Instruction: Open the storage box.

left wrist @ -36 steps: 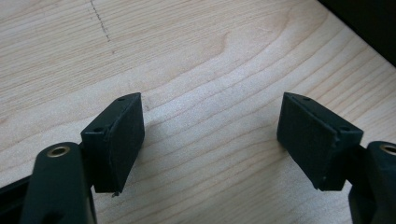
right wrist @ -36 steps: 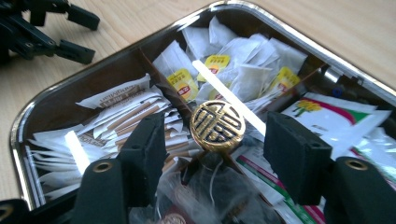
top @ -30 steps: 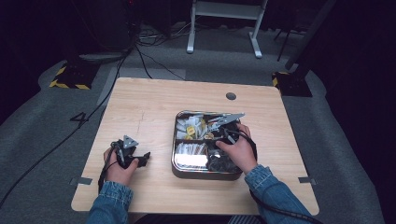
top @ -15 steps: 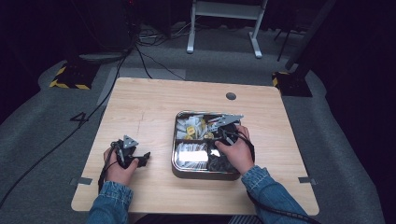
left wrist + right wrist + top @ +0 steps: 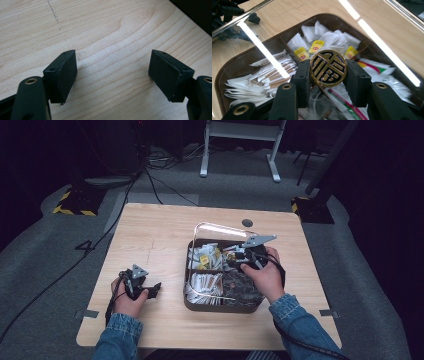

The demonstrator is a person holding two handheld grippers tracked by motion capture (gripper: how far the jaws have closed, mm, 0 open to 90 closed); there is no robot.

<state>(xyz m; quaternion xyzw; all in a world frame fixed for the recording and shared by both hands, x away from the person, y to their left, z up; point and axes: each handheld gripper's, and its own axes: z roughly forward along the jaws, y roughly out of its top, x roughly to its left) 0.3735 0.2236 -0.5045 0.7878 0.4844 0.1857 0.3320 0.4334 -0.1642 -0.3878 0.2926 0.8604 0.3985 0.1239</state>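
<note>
1. While the left gripper rests agape on the table, the right gripper clamps the lid knob over the box.
2. Step, judged: opening the lid.
3. Next: lift the lid clear of the sachets.

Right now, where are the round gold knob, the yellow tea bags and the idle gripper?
round gold knob (image 5: 328, 68), right gripper view, its patterned face.
yellow tea bags (image 5: 316, 46), right gripper view, one yellow label.
left gripper (image 5: 112, 75), left gripper view, between its open jaws.
</note>
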